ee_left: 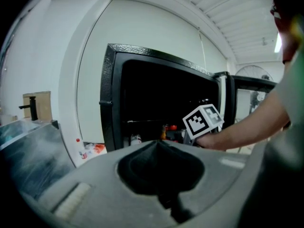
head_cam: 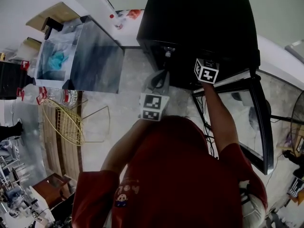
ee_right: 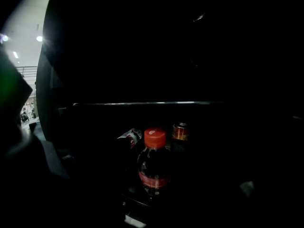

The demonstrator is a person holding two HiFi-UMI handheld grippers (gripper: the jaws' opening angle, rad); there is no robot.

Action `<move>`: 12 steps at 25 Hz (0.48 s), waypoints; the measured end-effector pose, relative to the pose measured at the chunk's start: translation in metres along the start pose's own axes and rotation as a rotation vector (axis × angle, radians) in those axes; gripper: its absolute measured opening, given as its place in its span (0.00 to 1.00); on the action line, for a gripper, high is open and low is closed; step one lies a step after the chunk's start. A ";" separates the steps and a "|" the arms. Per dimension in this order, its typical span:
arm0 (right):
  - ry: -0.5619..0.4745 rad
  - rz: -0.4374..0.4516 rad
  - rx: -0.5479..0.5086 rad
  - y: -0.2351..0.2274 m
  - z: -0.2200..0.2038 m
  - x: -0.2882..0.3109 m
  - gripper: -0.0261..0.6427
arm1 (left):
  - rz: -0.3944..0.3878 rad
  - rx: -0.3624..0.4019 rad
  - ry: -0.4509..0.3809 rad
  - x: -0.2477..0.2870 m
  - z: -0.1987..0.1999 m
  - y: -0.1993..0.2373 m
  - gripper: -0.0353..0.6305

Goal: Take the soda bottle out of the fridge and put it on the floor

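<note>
Reaching into the dark fridge (head_cam: 199,23), the right gripper (head_cam: 206,71) holds its jaws wide before the red-capped soda bottle (ee_right: 153,167), which it probably must next straddle and clamp.

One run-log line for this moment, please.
right gripper: open, inside black fridge | red-capped dark soda bottle: upright, ungripped | left gripper: shut, empty

1. Head view: even daylight on the pale floor (head_cam: 128,80); the fridge (head_cam: 199,27) at 12 o'clock is a flat black mass; lines bow at the edges.
2. Left gripper view: bright wall (ee_left: 142,32), ceiling lamp (ee_left: 278,42) glaring at 2 o'clock, corners vignetted black, my left gripper (ee_left: 159,142) blurred.
3. Right gripper view: nearly black; only the soda bottle (ee_right: 153,165) gleams faintly; lamps (ee_right: 39,38) flare at 10 o'clock.
</note>
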State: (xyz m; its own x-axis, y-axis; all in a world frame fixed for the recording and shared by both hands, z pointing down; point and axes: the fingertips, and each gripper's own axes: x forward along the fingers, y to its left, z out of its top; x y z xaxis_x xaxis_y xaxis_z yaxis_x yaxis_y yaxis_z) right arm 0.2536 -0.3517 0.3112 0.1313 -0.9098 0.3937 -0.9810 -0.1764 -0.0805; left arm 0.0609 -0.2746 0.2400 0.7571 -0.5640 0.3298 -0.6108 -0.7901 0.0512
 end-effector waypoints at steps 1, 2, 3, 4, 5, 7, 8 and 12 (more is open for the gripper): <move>0.002 -0.009 -0.005 -0.001 0.000 0.001 0.42 | 0.002 -0.003 0.000 0.000 0.000 0.000 0.05; 0.005 -0.020 -0.008 -0.003 0.001 0.002 0.42 | 0.003 -0.006 0.000 0.000 -0.001 0.001 0.05; 0.008 -0.031 -0.009 -0.004 0.001 0.003 0.42 | 0.005 -0.010 0.000 0.000 -0.001 0.001 0.05; 0.010 -0.041 -0.009 -0.005 0.001 0.004 0.39 | 0.008 -0.014 -0.001 -0.001 -0.002 0.002 0.05; 0.010 -0.050 -0.008 -0.006 0.001 0.004 0.35 | 0.011 -0.017 0.000 -0.002 -0.003 0.002 0.05; 0.009 -0.061 -0.013 -0.008 0.002 0.002 0.30 | 0.014 -0.024 0.003 -0.003 -0.004 0.003 0.05; 0.008 -0.064 -0.018 -0.009 0.003 0.002 0.29 | 0.014 -0.027 0.006 -0.004 -0.005 0.003 0.05; 0.009 -0.067 -0.037 -0.005 0.004 0.001 0.26 | 0.033 -0.040 0.010 -0.010 -0.008 0.010 0.05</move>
State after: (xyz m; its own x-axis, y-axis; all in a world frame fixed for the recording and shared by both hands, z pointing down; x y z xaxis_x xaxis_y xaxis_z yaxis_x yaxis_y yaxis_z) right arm 0.2597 -0.3530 0.3080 0.1957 -0.8930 0.4053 -0.9747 -0.2227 -0.0202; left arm 0.0457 -0.2752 0.2449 0.7339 -0.5874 0.3412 -0.6446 -0.7606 0.0772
